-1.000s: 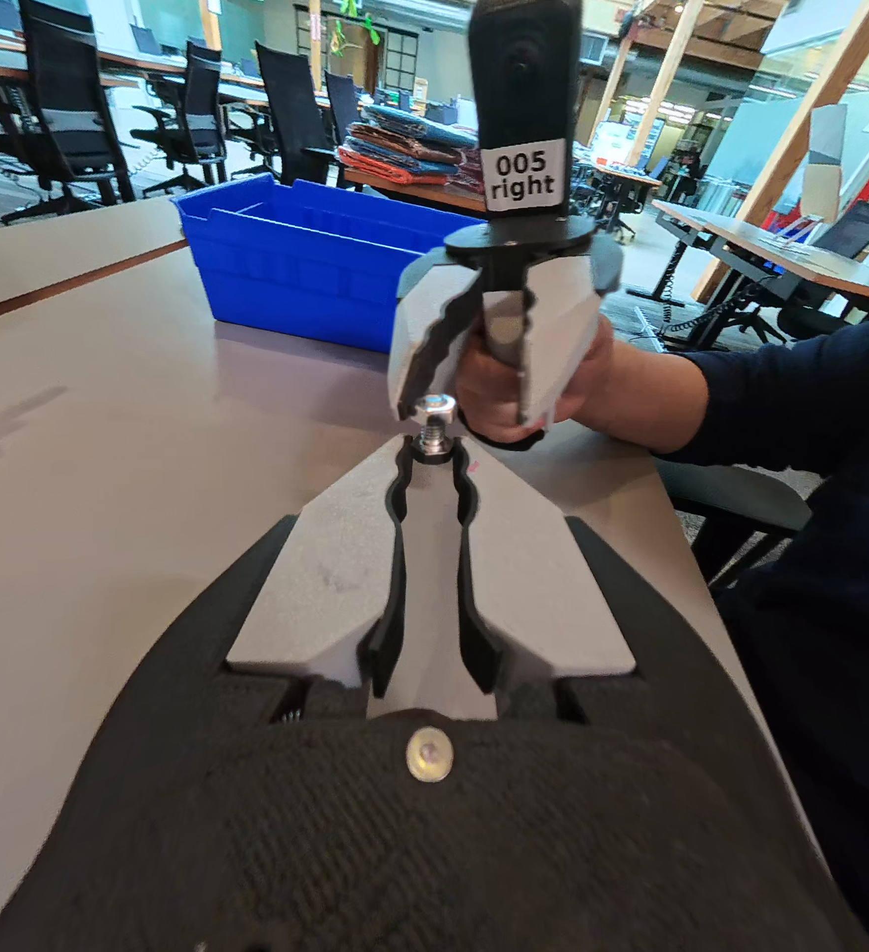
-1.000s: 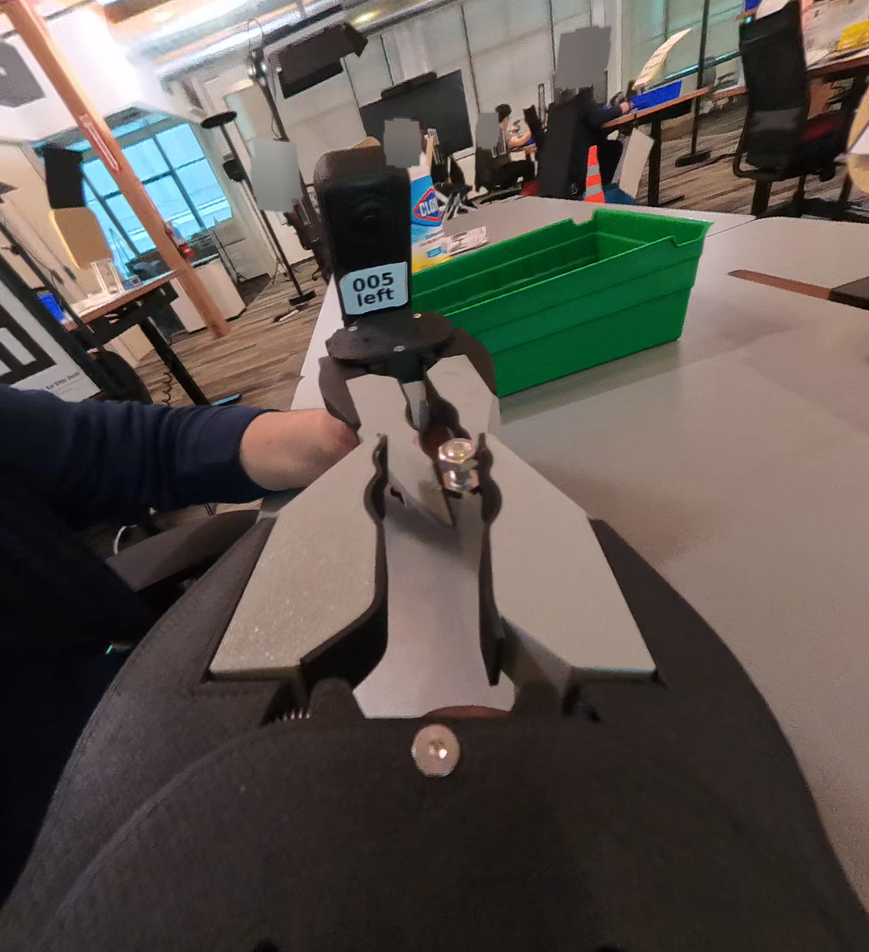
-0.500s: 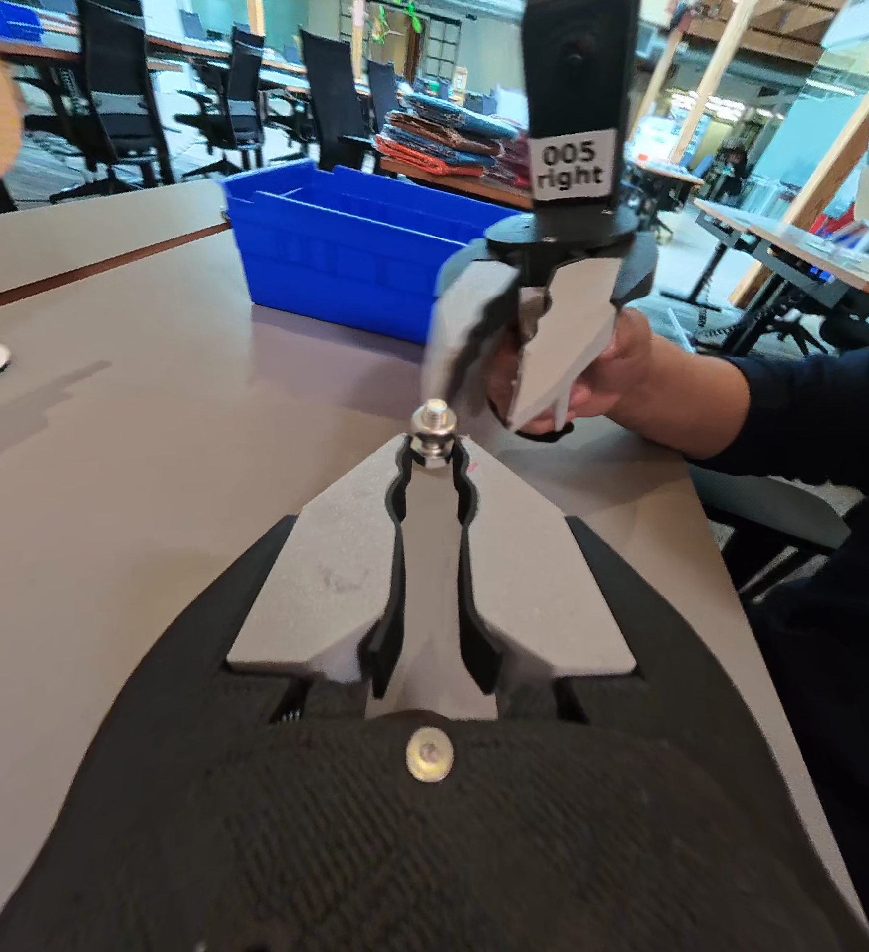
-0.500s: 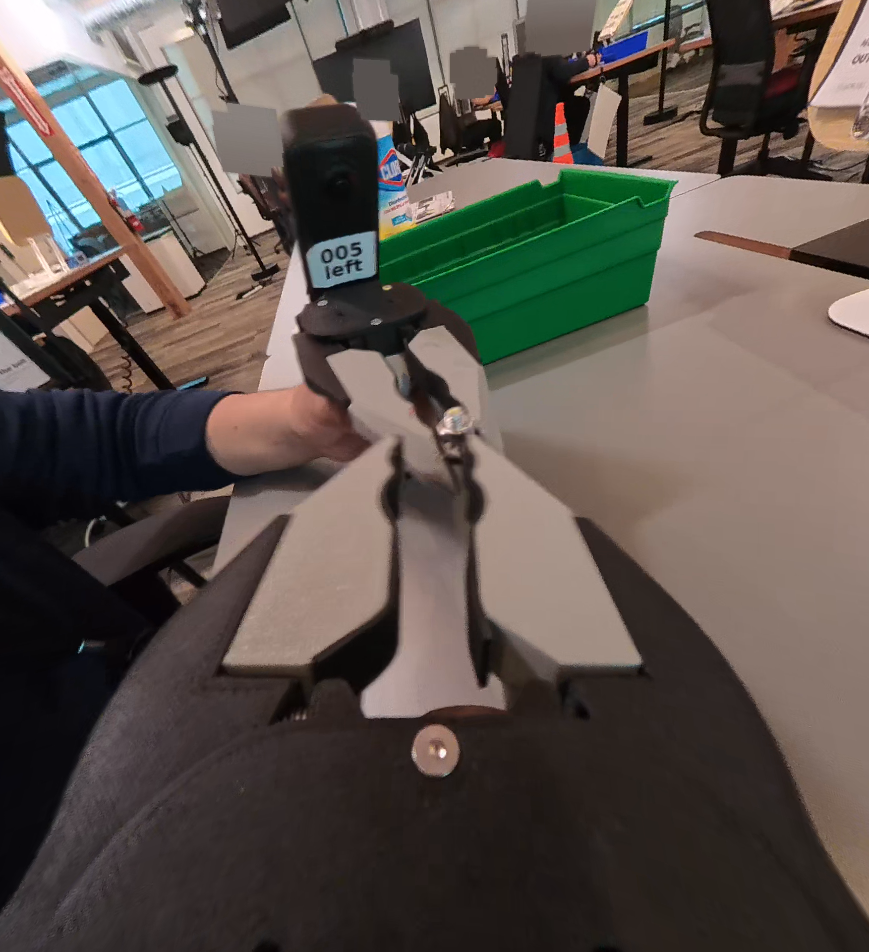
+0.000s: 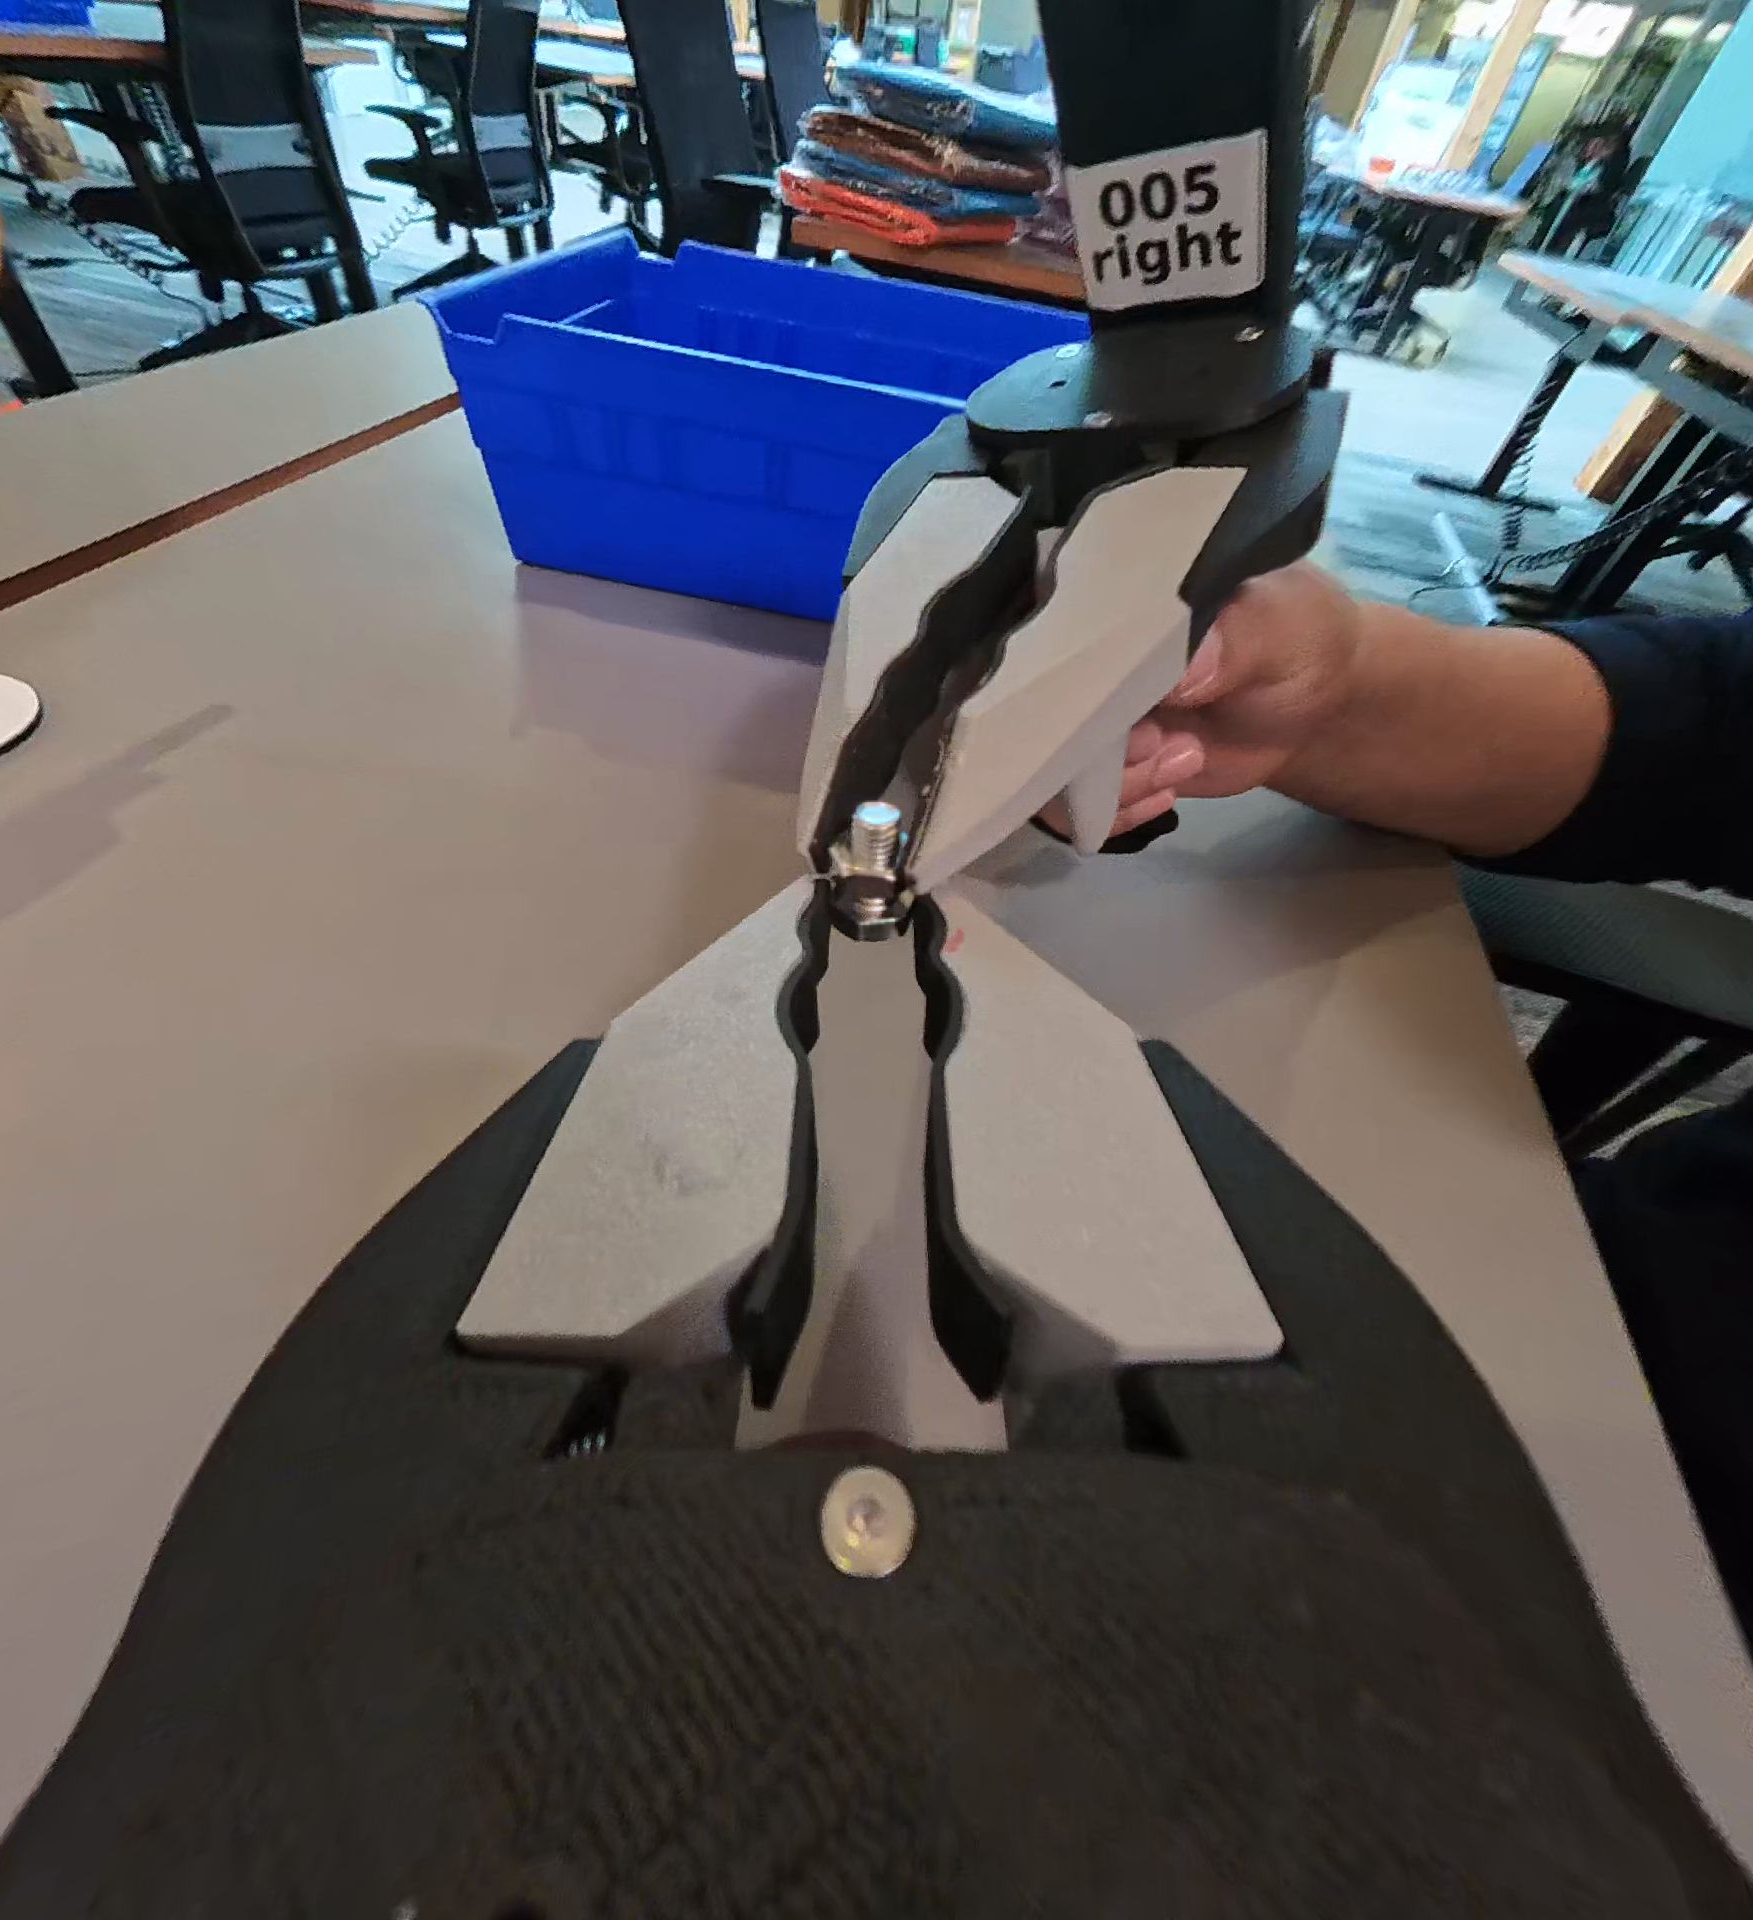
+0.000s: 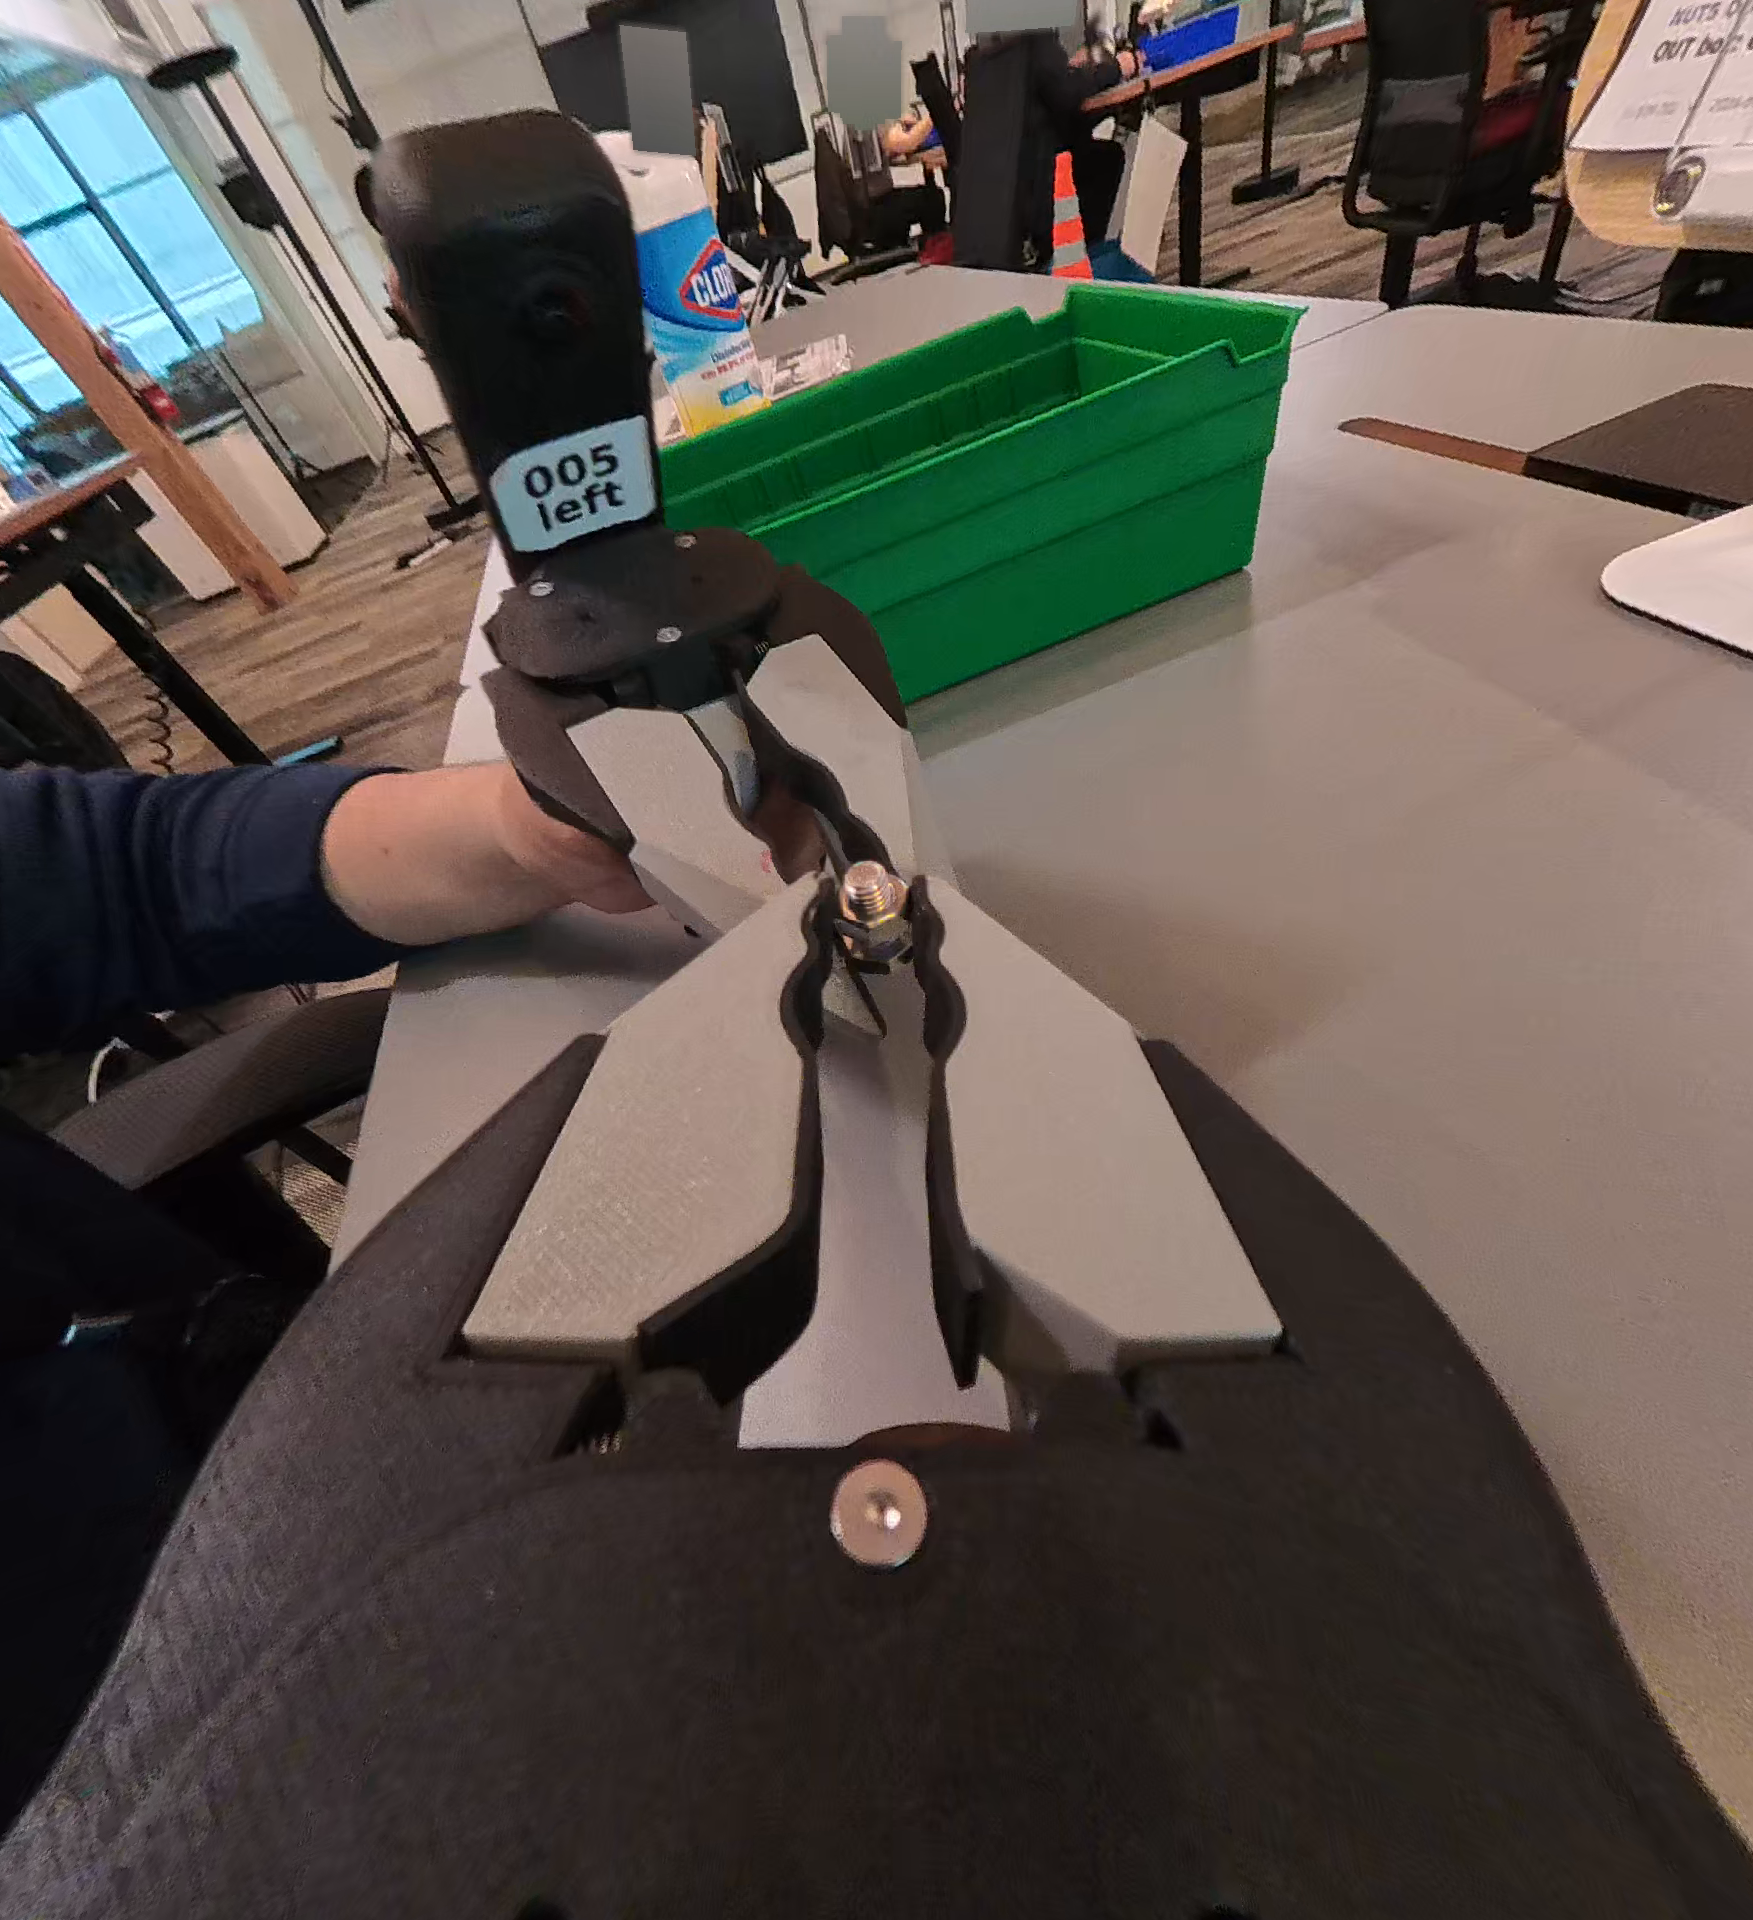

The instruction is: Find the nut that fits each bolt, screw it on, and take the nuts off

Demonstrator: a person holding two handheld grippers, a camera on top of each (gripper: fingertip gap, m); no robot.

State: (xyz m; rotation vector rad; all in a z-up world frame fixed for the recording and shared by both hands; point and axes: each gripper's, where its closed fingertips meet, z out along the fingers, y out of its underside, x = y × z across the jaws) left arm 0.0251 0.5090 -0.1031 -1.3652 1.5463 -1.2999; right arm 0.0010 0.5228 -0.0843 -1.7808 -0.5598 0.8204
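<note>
Left wrist view: left claw (image 5: 867, 920) pinches the bolt (image 5: 874, 836) upright above the desk (image 5: 332, 831), while right claw (image 5: 867, 868) meets it, tips clamped on the nut (image 5: 864, 891), blue bin (image 5: 706, 457) behind.

A: bin colours?
B: One bin (image 5: 706, 436) was blue, the other bin (image 6: 1007, 488) green. Table (image 5: 280, 831) was grey.
A: hardware?
B: Bolt (image 5: 874, 831) and nut (image 5: 867, 899) were silver. Gripper fingers (image 5: 674, 1164) were light grey with black pads, bodies black.
A: sleeve?
B: Sleeve (image 6: 103, 883) was dark navy.
</note>
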